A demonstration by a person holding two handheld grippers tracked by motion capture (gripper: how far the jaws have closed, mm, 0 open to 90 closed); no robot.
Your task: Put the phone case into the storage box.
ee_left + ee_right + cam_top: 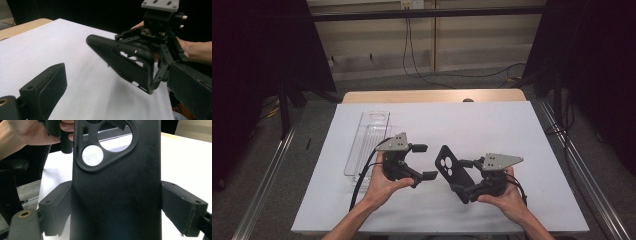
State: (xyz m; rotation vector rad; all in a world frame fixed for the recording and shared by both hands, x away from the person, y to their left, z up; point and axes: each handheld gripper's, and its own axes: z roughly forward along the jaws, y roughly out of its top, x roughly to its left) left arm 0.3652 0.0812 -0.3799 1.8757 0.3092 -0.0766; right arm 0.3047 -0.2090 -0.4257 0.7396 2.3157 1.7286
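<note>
While the right hand-held gripper [462, 176] is clamping a black phone case [453, 172] by its two long edges, right of centre in the high view, the left hand-held gripper [424, 161] is hovering just left of it, jaws apart (nothing between them). A clear plastic tray [368, 142] is lying on the white counter [492, 125] at centre left.

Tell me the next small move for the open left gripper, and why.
Probably bring the left gripper across to the free top end of the black rubbery phone case. Its jaws stand open and empty, while the right gripper clamps the case's lower part, raised off the white table sheet.
</note>
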